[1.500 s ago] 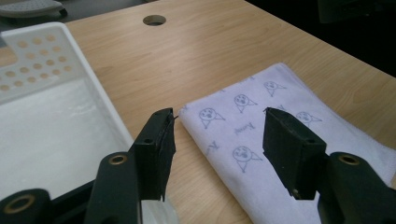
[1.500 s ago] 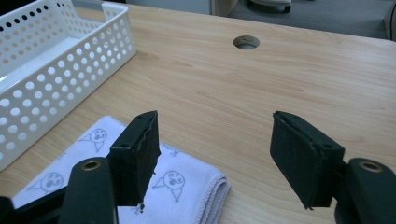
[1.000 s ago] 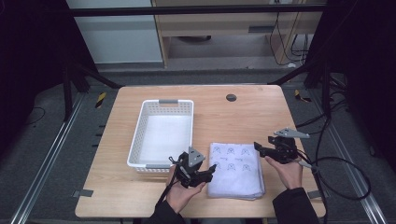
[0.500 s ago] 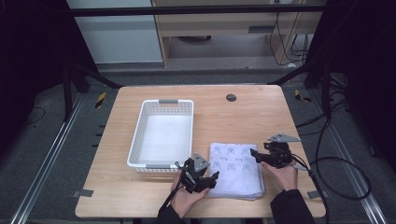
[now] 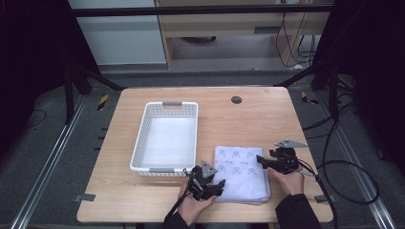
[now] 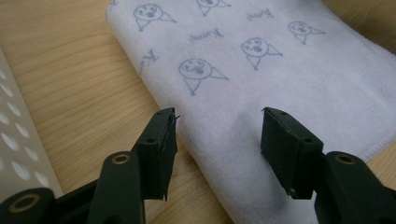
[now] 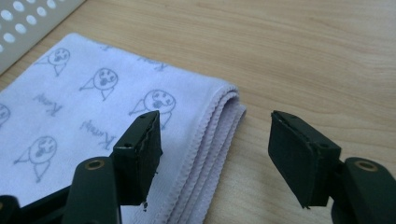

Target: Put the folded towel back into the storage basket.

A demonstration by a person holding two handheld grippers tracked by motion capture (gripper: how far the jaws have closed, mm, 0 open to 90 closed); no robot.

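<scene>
- One folded towel [image 5: 240, 173] lies on the table [image 5: 248, 119], just right of the one white basket [image 5: 167, 137].
- Two grippers work it: the left gripper [image 6: 217, 133] stands wide over the towel's near left edge, one jaw above bare wood.
- The right gripper [image 7: 215, 140], jaws just narrowing a little, straddles the right edge, gripping nothing.

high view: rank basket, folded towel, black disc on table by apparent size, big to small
1. White basket, the largest footprint.
2. Folded towel, clearly smaller than the basket, though it lies nearer the camera.
3. Black disc, by far the smallest; it lies farther back, but the gap is too big for that to matter.
</scene>
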